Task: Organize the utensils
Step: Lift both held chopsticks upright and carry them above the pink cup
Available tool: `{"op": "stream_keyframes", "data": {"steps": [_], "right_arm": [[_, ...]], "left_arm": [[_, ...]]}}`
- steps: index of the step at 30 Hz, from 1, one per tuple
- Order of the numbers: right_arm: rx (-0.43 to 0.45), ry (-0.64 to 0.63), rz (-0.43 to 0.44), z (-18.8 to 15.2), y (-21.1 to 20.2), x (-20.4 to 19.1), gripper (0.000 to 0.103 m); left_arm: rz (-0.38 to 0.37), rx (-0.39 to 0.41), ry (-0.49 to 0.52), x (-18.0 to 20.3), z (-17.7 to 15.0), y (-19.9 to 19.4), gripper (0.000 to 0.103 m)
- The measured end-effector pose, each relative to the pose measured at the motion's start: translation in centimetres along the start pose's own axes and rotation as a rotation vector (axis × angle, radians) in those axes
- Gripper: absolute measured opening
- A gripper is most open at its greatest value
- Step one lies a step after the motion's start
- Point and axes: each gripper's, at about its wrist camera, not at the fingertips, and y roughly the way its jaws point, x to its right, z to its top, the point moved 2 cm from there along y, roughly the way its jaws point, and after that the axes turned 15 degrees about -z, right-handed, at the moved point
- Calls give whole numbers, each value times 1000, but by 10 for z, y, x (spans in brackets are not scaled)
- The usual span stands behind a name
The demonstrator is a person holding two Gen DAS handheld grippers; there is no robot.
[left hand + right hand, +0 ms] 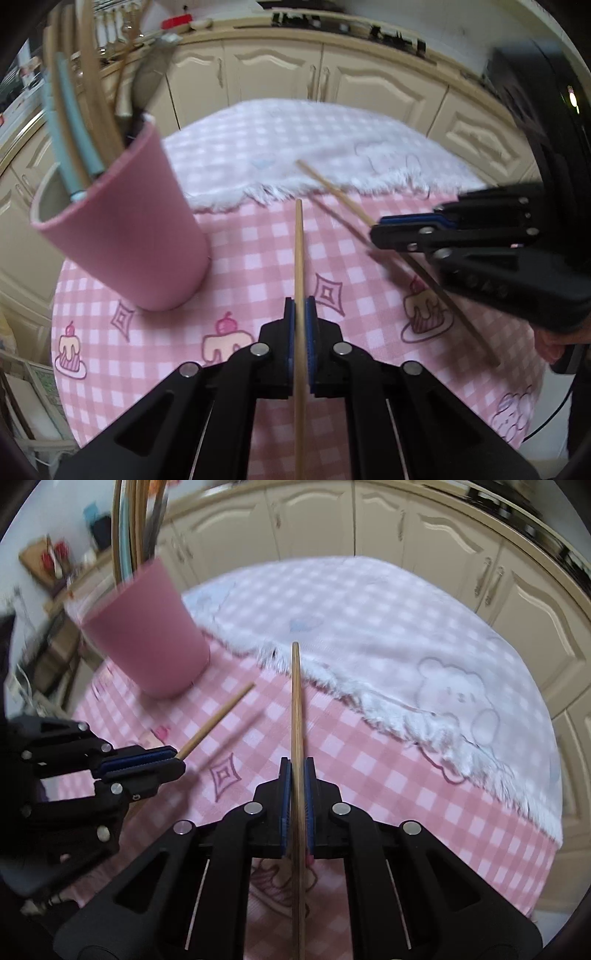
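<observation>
My left gripper (300, 306) is shut on a wooden chopstick (299, 251) that points away over the table. A pink cup (147, 229) stands to its left, holding several wooden and blue-handled utensils (70, 122). At the right edge my right gripper (373, 234) is shut on a second chopstick (332, 188), held slanted above the cloth. In the right wrist view, the right gripper (296, 768) clamps that chopstick (296, 701) between its blue pads. The left gripper (179, 760) holds its chopstick (218, 720) at the left, and the pink cup (147, 638) stands at the far left.
A pink checked tablecloth (258, 266) with cake drawings covers the round table. A white fluffy checked towel (369, 627) lies over its far half. Cream kitchen cabinets (277, 70) run behind. A dark appliance (535, 92) stands at the right. A person's hand (554, 343) shows under the right gripper.
</observation>
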Motion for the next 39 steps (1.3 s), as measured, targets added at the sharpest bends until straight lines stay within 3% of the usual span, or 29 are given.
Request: {"op": "stream_keyframes", "data": {"steps": [11, 28, 31, 35, 36, 38, 39], "right_arm": [[198, 152, 107, 9, -58, 17, 7], [398, 141, 136, 41, -120, 2, 7], [400, 124, 126, 47, -122, -3, 7], [296, 80, 89, 49, -96, -12, 7], [262, 77, 80, 48, -86, -13, 11], [172, 76, 44, 46, -56, -15, 29], [149, 78, 32, 45, -46, -15, 50]], "left_arm": [[30, 205, -16, -8, 14, -64, 5], [88, 389, -19, -14, 31, -139, 5], [96, 408, -21, -16, 33, -146, 5], [99, 410, -25, -19, 31, -149, 5], [98, 408, -27, -19, 29, -148, 5], [92, 402, -31, -21, 27, -147, 5], [92, 398, -31, -21, 26, -145, 5]]}}
